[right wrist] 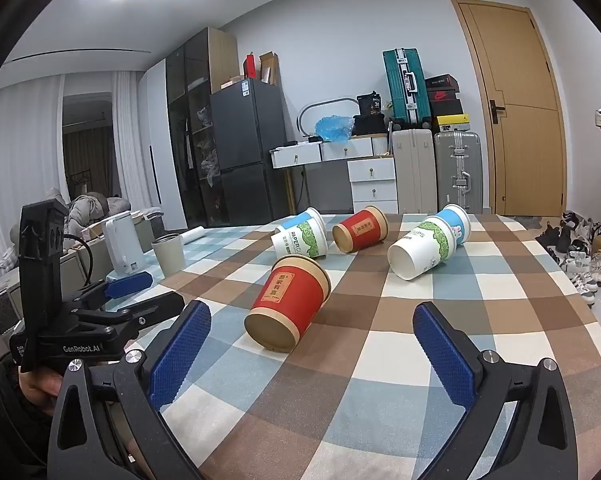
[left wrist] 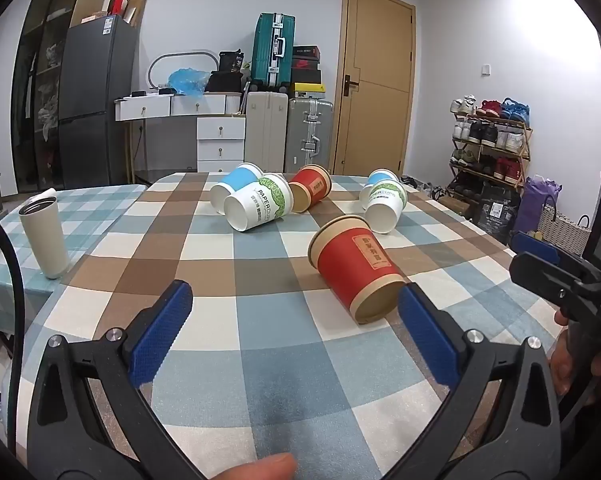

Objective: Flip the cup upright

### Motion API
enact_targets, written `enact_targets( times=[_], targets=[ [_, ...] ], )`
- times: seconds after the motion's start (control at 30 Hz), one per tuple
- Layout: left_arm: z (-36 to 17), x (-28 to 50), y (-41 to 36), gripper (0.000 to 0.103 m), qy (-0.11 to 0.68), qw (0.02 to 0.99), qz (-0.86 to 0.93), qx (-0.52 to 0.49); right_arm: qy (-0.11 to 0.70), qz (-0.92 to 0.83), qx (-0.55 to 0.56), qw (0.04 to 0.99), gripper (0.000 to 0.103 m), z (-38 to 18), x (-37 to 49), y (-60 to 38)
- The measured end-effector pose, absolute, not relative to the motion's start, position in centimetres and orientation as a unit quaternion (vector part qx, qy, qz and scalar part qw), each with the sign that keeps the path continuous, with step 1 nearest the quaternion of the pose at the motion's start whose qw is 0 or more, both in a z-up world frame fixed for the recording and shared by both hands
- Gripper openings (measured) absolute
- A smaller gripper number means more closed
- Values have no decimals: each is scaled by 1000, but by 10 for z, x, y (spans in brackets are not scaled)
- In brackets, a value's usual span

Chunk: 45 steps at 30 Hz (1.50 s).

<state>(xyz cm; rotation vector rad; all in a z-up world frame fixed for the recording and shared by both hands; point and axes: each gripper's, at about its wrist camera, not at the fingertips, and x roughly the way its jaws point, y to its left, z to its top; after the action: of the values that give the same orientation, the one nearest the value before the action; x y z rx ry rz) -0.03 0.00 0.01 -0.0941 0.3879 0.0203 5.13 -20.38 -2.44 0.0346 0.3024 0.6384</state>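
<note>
Several paper cups lie on their sides on the checked tablecloth [left wrist: 260,320]. The nearest is a red cup [left wrist: 354,266], its base toward me; it also shows in the right wrist view [right wrist: 288,300]. Behind it lie a second red cup [left wrist: 310,192], two green-and-white cups [left wrist: 260,206] [left wrist: 384,204] and two blue cups [left wrist: 236,186] [left wrist: 380,178]. My left gripper [left wrist: 296,332] is open and empty just short of the near red cup. My right gripper [right wrist: 312,344] is open and empty, with the red cup ahead between its fingers.
A white tumbler [left wrist: 44,236] stands at the table's left; a white kettle [right wrist: 122,246] stands beside it. The right gripper shows at the right edge of the left wrist view [left wrist: 548,272]. Suitcases, drawers, a fridge and a shoe rack stand beyond the table.
</note>
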Motion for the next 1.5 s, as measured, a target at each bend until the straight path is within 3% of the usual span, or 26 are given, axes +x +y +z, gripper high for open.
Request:
enact_targets(
  times=[1.5],
  targets=[
    [-3, 2, -7, 102, 192, 981, 6, -37, 153, 312, 17, 937, 103, -24, 50, -203]
  ],
)
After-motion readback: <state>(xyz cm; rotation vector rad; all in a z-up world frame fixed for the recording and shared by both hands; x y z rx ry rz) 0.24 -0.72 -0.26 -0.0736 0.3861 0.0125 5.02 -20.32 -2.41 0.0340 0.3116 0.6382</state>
